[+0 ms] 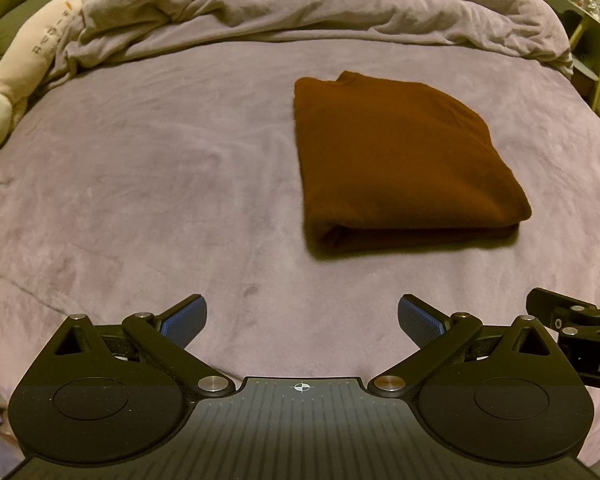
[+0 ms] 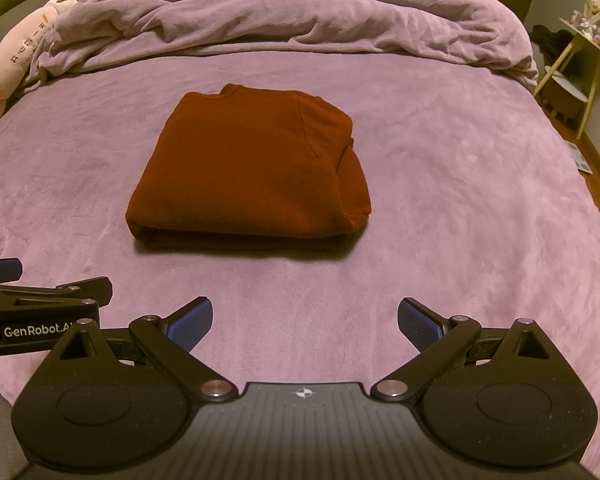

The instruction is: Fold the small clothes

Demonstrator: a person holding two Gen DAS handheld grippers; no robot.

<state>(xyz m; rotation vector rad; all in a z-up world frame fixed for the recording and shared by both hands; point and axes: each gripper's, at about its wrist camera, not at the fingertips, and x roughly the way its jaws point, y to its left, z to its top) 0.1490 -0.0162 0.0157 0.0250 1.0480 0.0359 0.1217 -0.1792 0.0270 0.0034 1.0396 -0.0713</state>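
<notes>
A rust-brown knit garment (image 1: 400, 160) lies folded into a neat rectangle on the purple bed cover (image 1: 160, 200); it also shows in the right wrist view (image 2: 252, 172). My left gripper (image 1: 302, 320) is open and empty, held back from the garment's near edge and a little to its left. My right gripper (image 2: 305, 322) is open and empty, also back from the near edge and a little to its right. Part of the right gripper's body shows at the left view's right edge (image 1: 572, 316), and the left gripper's body at the right view's left edge (image 2: 44, 304).
A rumpled purple duvet (image 2: 280, 12) is bunched across the far side of the bed. A long cream plush toy (image 1: 24, 60) lies at the far left. A small yellow side table (image 2: 580, 64) stands beyond the bed's right edge.
</notes>
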